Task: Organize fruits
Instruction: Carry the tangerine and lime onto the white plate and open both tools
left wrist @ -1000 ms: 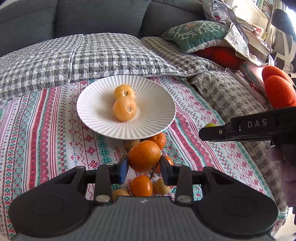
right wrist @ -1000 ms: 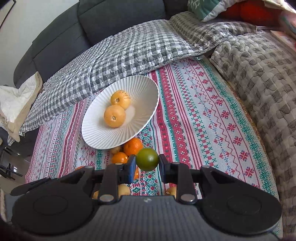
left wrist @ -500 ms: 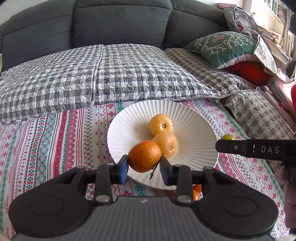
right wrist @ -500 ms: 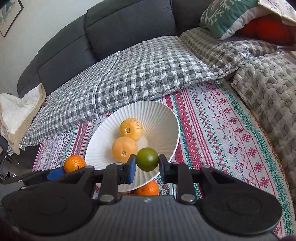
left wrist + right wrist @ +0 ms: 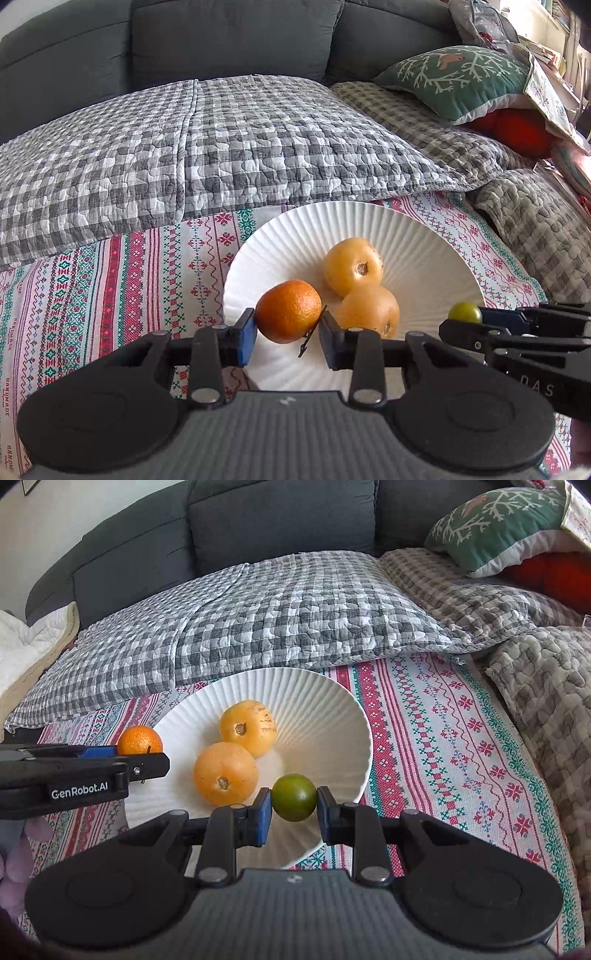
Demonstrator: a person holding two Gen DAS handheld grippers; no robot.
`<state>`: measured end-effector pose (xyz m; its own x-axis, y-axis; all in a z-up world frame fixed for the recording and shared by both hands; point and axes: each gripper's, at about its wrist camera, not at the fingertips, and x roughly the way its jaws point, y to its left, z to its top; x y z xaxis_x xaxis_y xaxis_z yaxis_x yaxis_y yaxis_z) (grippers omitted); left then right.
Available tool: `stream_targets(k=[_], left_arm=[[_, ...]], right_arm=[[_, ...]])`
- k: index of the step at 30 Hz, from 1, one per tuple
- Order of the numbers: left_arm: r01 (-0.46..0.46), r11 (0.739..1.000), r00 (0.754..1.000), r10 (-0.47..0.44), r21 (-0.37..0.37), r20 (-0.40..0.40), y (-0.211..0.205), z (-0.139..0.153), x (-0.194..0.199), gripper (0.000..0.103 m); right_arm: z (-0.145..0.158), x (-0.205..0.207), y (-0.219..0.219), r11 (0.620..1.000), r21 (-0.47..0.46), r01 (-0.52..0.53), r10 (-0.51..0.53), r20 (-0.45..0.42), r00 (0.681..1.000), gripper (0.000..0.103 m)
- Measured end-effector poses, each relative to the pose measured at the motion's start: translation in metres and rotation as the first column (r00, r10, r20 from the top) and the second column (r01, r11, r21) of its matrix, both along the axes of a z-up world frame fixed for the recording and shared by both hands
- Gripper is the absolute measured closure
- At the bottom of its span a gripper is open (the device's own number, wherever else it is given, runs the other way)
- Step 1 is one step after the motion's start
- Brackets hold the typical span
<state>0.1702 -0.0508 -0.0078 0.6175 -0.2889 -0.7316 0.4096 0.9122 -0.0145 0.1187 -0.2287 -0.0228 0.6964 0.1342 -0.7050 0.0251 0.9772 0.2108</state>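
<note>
Where lettering is legible, the left gripper (image 5: 287,332) reads "GenRobot.AI" on its side in the right wrist view, and the right gripper (image 5: 294,805) shows "DAS" in the left wrist view, its last letters cut off by the frame edge; "HANDMADE" runs along the cloth (image 5: 122,280) margin. The left fingers are clamped on an orange (image 5: 289,311), a thin dark stem jutting beside the right fingertip. The right fingers are clamped on a lime (image 5: 294,796). Both fruits hang over the near part of the white plate (image 5: 325,716). Just beyond the fingertips, the plate holds two yellow fruits (image 5: 226,773), touching; plate contact of the gripped fruits cannot be told
</note>
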Motion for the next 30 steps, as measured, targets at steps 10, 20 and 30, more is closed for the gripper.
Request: stream_targets(k=[10, 20, 30], left_arm=[[0.027, 0.999, 1.000, -0.027, 0.037, 0.003, -0.004, -0.010, 0.006, 0.079], [0.049, 0.998, 0.999, -0.049, 0.031, 0.020, -0.002, -0.009, 0.001, 0.062], [0.019, 0.999, 0.999, -0.020, 0.028, 0.028, 0.008, 0.002, -0.019, 0.036]], right_arm=[[-0.002, 0.003, 0.006, 0.999, -0.037, -0.018, 0.018, 0.010, 1.000, 0.080], [-0.001, -0.001, 0.006, 0.999, -0.027, -0.032, 0.032, 0.026, 0.999, 0.067], [0.022, -0.018, 0.013, 0.995, -0.062, -0.078, 0.082, 0.076, 0.994, 0.030]])
